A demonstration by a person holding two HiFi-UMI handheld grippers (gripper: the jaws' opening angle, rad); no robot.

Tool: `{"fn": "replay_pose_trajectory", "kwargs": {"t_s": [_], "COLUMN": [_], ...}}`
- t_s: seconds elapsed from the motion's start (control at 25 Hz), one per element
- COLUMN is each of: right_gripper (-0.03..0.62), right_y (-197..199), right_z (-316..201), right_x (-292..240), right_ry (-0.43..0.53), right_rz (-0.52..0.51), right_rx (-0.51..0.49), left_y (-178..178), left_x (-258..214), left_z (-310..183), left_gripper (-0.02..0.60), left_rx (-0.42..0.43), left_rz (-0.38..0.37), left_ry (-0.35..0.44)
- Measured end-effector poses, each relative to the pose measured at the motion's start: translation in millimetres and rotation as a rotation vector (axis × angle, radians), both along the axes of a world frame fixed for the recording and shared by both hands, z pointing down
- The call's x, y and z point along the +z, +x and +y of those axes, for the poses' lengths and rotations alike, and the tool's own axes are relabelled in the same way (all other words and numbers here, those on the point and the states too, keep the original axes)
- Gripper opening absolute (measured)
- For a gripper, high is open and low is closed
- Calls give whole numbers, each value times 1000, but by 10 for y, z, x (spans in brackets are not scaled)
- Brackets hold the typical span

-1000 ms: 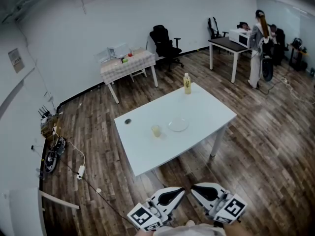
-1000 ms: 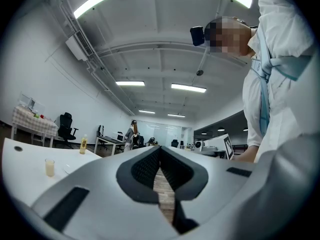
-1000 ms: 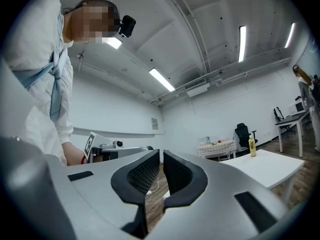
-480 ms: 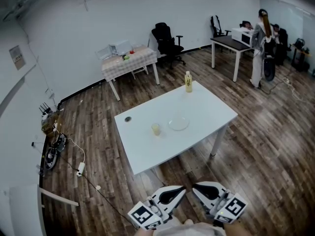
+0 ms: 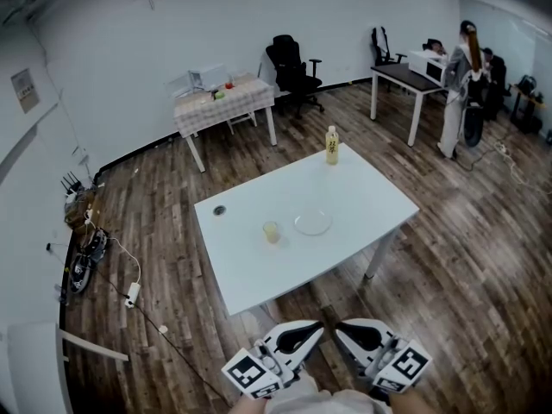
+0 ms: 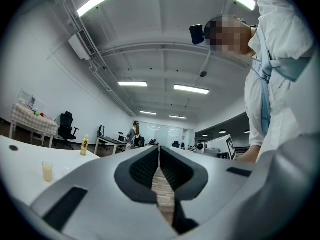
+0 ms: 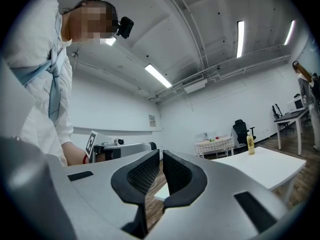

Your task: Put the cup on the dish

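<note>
A small cup [image 5: 272, 231] of pale yellowish liquid stands near the middle of the white table [image 5: 362, 201]. A clear glass dish [image 5: 312, 223] lies just to its right, apart from it. Both grippers hang well short of the table's near edge, close to my body. My left gripper [image 5: 319, 329] is shut with nothing in it, and so is my right gripper [image 5: 340, 328] beside it. In the left gripper view the closed jaws [image 6: 159, 150] point past the cup [image 6: 47, 171]. The right gripper [image 7: 161, 154] looks along the floor toward the table [image 7: 265, 166].
A yellow-labelled bottle [image 5: 331, 146] stands at the table's far edge and a small dark round thing [image 5: 219, 210] lies at its left corner. Behind are a checked-cloth table [image 5: 222, 103], an office chair [image 5: 289, 67], and a person [image 5: 457, 84] by a desk. Cables [image 5: 129, 293] lie on the floor at left.
The head view has drifted a little, so the table sits slightly further left. Both grippers stay shut in the same place. The cup and dish have not moved.
</note>
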State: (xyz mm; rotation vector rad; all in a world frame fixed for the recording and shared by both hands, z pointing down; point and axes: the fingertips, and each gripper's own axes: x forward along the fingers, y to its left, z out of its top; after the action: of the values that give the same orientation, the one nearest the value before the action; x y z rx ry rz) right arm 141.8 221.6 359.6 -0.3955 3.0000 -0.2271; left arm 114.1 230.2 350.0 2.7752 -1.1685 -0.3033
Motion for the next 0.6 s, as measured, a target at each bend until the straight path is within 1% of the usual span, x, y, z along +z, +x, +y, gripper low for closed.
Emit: {"fn": "replay_pose_trajectory", "kwargs": {"t_s": [0.2,0.4,0.6], "right_gripper": [34,34,34], "right_y": [-195,-445,-728], "right_z": [-307,-685,-1035], "right_x": [42,79,44], "right_ry": [-7,2,0], "right_rz": [16,22,14], "right_rx": [7,13,17], "left_y": [-221,-460,-762], "left_x": [62,-15,-36], "left_z": [-325,-708,-1047], "left_gripper": [2,2,3], "left_rx": [14,22,28], "left_rz": [6,22,21], "left_ry": [-6,6,3]}}
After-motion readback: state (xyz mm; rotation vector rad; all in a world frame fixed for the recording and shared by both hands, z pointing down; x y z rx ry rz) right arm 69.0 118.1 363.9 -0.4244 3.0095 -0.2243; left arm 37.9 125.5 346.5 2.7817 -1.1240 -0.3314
